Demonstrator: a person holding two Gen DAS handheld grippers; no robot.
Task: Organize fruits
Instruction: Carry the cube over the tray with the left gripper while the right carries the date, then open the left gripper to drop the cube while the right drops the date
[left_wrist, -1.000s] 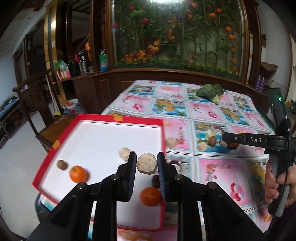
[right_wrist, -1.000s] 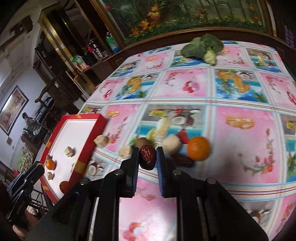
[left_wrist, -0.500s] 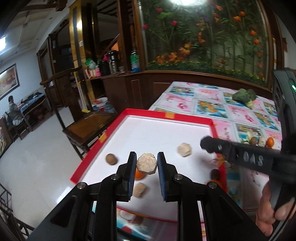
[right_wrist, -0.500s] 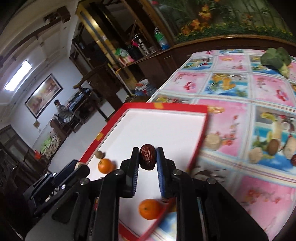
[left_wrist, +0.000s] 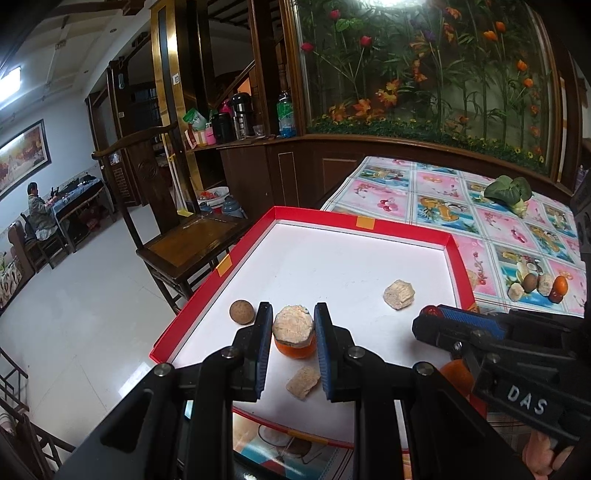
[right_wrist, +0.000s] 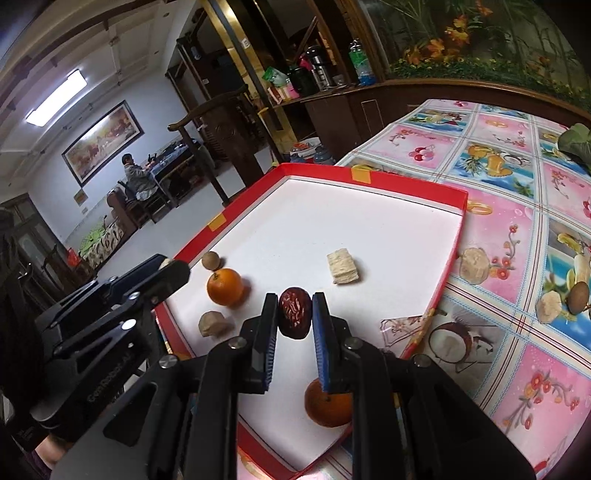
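The left gripper (left_wrist: 291, 326) had its fingers closed on a pale crumbly lump (left_wrist: 293, 324), held above the red tray (left_wrist: 334, 219) and straight over one orange (left_wrist: 295, 346), while the right gripper (right_wrist: 294, 314) had its fingers clamped on a dark red date (right_wrist: 294, 313), long axis upright, over the tray's near middle. Each load had bare white tray floor directly below and ahead, so release looked close. Inside the tray lay two oranges, one brown round fruit (left_wrist: 242, 312) and two pale chunks; several more pieces (left_wrist: 537, 286) waited on the counter (left_wrist: 439, 195) beyond the tray's right rim.
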